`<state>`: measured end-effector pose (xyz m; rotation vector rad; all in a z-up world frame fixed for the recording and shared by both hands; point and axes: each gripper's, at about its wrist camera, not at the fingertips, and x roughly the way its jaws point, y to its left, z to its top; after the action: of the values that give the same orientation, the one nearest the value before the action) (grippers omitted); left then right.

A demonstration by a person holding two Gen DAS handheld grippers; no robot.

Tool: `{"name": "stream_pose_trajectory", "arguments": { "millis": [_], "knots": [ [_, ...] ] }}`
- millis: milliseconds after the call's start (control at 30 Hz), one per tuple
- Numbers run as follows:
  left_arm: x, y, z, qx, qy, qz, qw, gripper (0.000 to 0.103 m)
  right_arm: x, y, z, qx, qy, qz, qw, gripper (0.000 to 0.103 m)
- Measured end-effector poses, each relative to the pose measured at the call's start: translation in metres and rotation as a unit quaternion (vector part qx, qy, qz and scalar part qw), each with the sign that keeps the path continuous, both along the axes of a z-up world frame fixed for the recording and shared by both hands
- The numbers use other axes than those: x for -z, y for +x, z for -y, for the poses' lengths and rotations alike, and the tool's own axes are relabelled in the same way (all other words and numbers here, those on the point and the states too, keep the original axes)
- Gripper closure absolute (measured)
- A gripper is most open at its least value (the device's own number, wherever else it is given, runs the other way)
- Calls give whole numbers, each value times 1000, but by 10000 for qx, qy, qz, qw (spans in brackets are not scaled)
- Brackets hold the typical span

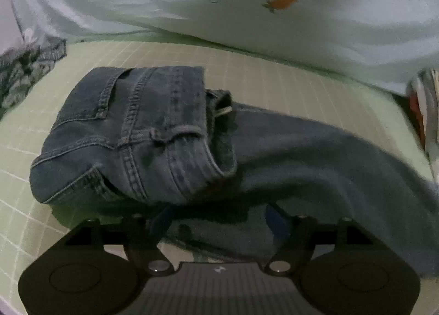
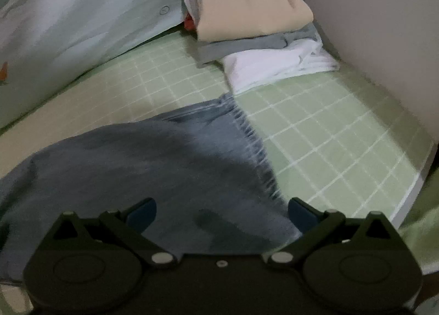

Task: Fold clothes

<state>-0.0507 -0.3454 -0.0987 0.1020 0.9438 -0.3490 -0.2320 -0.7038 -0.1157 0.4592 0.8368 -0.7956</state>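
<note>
Folding jeans (image 1: 131, 134): left gripper (image 1: 216, 221) and right gripper (image 2: 222, 213) spread, nothing pinched (hem should be gripped squarely, edges aligned).

left gripper (image 1: 219, 213) fingertips hidden under jeans (image 1: 153, 134)

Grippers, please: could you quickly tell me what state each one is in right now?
Left gripper: open, jaws spread above the jeans, nothing held.
Right gripper: open over the jeans' leg, nothing held.

Blue denim jeans (image 1: 131, 134) on a pale-green, white-gridded sheet (image 2: 315, 134).
</note>
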Motion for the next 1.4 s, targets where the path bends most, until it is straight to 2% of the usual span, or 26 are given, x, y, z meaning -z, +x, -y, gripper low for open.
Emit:
{"name": "stream_pose_trajectory", "arguments": {
  "millis": [133,267,300,400,500,533,567,600,733,833,867,900,933,967,1000,1067,1133,1333,1400],
  "knots": [
    [-9,-11,-2,-153,67,31,9999,26,11,4,23,-90,-116,-103,9998,0],
    [-22,-16,-10,-370,118,115,9992,22,14,16,44,-242,-346,19,9991,1],
    [-26,-17,-11,-421,140,132,9989,22,15,19,47,-283,-413,58,9987,2],
    [-32,-16,-11,-527,187,163,9983,21,18,32,60,-465,-408,161,9980,16],
    [-34,-15,-6,-538,285,224,9979,21,26,41,75,-500,-138,212,9984,40],
    [-35,-15,-4,-528,306,246,9978,21,26,41,77,-532,-64,305,9981,58],
    [-35,-15,-2,-526,307,254,9978,21,26,41,78,-570,-11,405,9976,81],
    [-35,-15,1,-528,302,256,9978,21,22,40,77,-661,-108,538,9963,96],
    [-34,-13,10,-509,290,259,9979,21,-14,44,61,-1095,-1142,745,9846,96],
    [-32,-11,16,-504,276,234,9981,21,-27,47,76,-803,-1208,982,9845,95],
    [-32,-11,18,-500,266,221,9981,21,-22,49,85,-680,-1032,967,9876,85],
    [-32,-11,20,-497,257,209,9982,21,-15,50,92,-569,-904,756,9914,77],
    [-32,-10,21,-502,258,212,9982,21,-8,51,100,-457,-776,545,9944,60],
    [-32,-10,22,-511,263,221,9981,21,-1,51,106,-350,-649,367,9966,53],
    [-32,-10,23,-519,268,230,9980,21,1,44,105,-280,-533,412,9973,46],
    [-32,-8,24,-552,252,225,9979,20,5,30,101,-195,-223,527,9982,18],
    [-30,-6,23,-596,212,170,9979,20,13,20,90,-222,12,511,9984,16],
    [-30,-4,26,-451,312,137,9984,19,35,8,53,-477,154,104,9987,13],
    [-32,-5,26,-369,356,148,9986,18,40,8,46,-484,139,23,9987,7]
  ]
}}
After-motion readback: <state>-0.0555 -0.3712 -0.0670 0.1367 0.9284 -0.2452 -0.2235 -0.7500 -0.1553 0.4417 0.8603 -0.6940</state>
